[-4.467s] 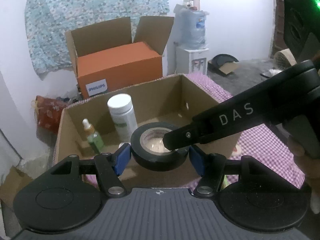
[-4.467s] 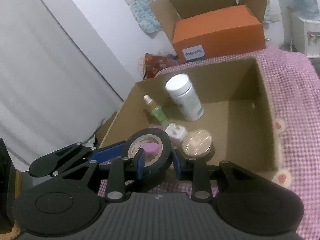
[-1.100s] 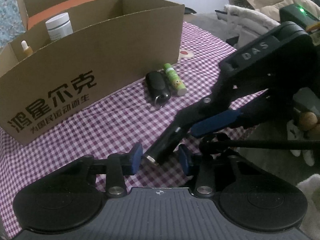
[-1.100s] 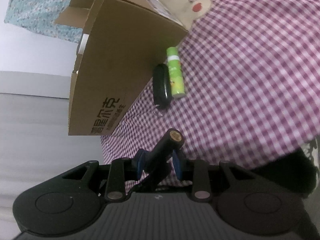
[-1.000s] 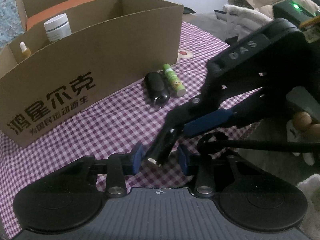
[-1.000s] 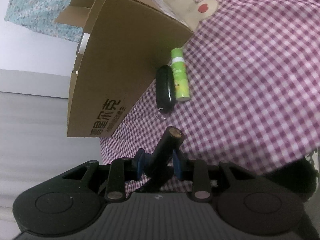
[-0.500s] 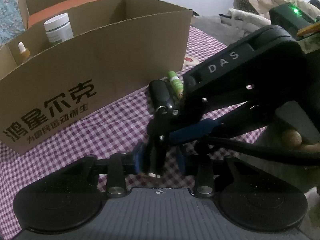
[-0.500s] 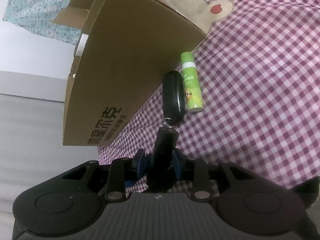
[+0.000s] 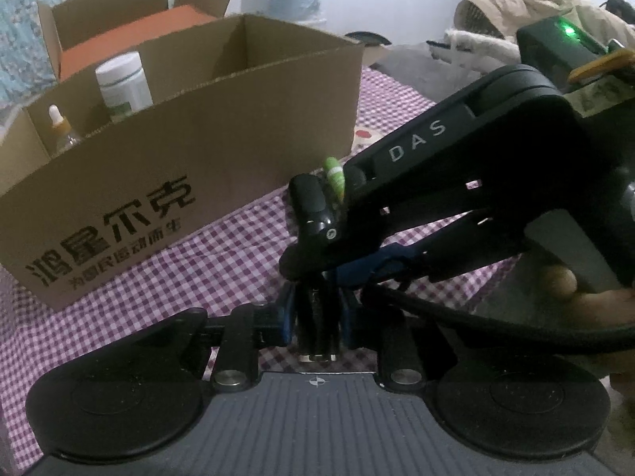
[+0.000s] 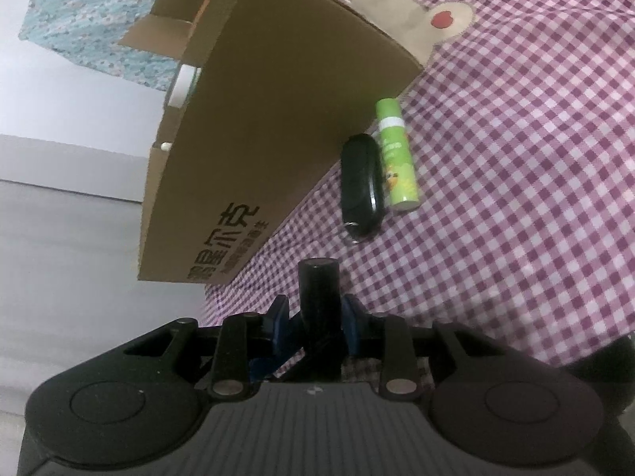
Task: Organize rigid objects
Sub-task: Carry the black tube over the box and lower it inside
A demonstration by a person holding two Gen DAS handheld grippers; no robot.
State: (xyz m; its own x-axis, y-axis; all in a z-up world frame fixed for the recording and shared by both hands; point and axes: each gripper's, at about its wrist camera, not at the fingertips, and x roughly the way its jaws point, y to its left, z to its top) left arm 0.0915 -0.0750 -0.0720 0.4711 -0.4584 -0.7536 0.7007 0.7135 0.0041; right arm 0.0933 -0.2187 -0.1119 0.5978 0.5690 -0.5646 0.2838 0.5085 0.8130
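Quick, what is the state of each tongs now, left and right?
Left tongs: closed on the black cylinder.
Right tongs: closed on the same black cylinder.

Dim indoor light, fisheye-warped edges, soft blur

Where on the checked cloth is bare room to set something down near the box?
Bare cloth lies right of the green tube, and in front of the box below its print. It is crowded where the key fob and tube lie side by side against the box.
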